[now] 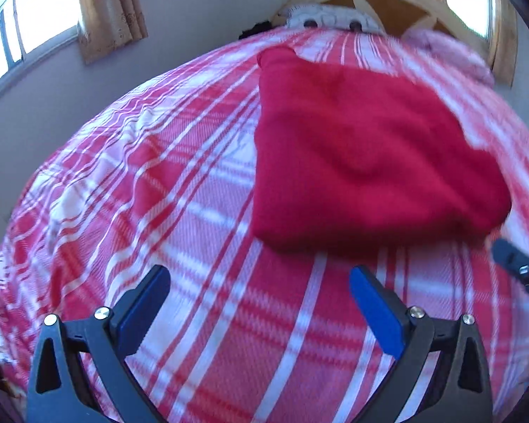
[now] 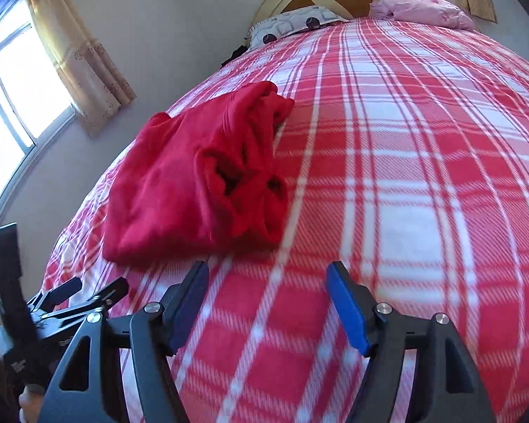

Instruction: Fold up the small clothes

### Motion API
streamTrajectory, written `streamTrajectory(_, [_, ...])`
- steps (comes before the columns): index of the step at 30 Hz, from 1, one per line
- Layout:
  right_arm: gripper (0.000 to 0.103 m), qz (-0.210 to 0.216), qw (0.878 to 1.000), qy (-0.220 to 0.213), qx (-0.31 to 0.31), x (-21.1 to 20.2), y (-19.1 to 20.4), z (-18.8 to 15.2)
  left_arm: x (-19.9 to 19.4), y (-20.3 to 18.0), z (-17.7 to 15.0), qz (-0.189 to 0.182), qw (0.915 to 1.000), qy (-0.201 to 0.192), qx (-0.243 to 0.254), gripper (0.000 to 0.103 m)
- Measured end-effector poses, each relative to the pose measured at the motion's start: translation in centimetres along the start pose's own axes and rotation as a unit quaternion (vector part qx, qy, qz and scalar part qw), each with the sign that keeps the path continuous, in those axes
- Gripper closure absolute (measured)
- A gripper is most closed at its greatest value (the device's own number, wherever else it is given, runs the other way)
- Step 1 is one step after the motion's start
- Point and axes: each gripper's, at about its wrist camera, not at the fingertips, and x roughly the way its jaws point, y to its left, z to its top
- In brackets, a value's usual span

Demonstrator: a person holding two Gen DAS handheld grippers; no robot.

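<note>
Honestly, the red garment [image 2: 194,183] is left folded on the bed [image 2: 405,176], just beyond both grippers [image 1: 259,278] [image 2: 268,275], which are held wide open and empty. Its loose bunched edge could be snagged and the fold undone.

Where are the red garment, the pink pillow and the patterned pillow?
red garment [image 2: 180,183]: right wrist view, its folded top layer.
pink pillow [image 2: 423,10]: right wrist view, its middle.
patterned pillow [image 2: 292,21]: right wrist view, its top face.
</note>
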Motion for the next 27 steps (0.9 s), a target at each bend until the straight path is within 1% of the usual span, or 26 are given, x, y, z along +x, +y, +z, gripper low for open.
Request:
streamTrajectory(2, [0.033,0.001,1.000,0.007,0.010,-0.9,0.1,-0.8,-0.7,-0.3,-0.7,0.010,0.9999,-0.004,0.010,0.000])
streamTrajectory(4, [0.033,0.000,1.000,0.012,0.011,-1.5,0.2,-1.4,-1.6,-0.1,-1.0,0.010,0.9998,-0.015,0.009,0.000])
streamTrajectory(8, [0.033,-0.012,1.000,0.020,-0.003,-3.0,1.2,-3.0,-4.5,-0.3,-1.5,0.015,0.9982,-0.057,0.015,0.000])
streamTrajectory(10, [0.033,-0.018,1.000,0.017,-0.006,-4.0,1.5,-3.5,-5.8,-0.3,-1.9,0.010,0.9972,-0.072,0.015,0.000])
streamTrajectory(13, [0.033,-0.020,1.000,-0.002,-0.012,-6.3,2.1,-3.9,-7.7,0.2,-2.3,-0.022,0.9958,-0.089,0.008,0.000])
streamTrajectory(16, [0.033,-0.025,0.999,-0.032,-0.023,-8.8,3.0,-3.9,-9.4,0.5,-2.2,-0.047,0.9943,-0.096,0.000,0.000])
streamTrajectory(19, [0.033,-0.026,0.997,-0.067,-0.028,-11.5,3.7,-3.5,-11.1,-0.1,-1.9,-0.049,0.9933,-0.104,0.007,0.000])
streamTrajectory(21, [0.033,-0.027,0.993,-0.107,-0.037,-14.1,4.5,-3.1,-12.4,-0.4,-2.0,-0.045,0.9919,-0.119,0.009,0.000])
streamTrajectory(24, [0.033,-0.034,0.986,-0.157,-0.052,-17.2,5.7,-2.2,-14.8,-0.7,-2.1,-0.047,0.9874,-0.150,0.015,0.000])
streamTrajectory(25, [0.032,-0.036,0.984,-0.169,-0.053,-17.9,5.9,-2.1,-15.4,-0.7,-2.0,-0.045,0.9866,-0.156,0.013,0.000])
streamTrajectory(27, [0.029,-0.034,0.976,-0.207,-0.056,-20.2,6.9,-1.5,-16.6,-0.6,-2.0,-0.043,0.9847,-0.169,0.009,0.000])
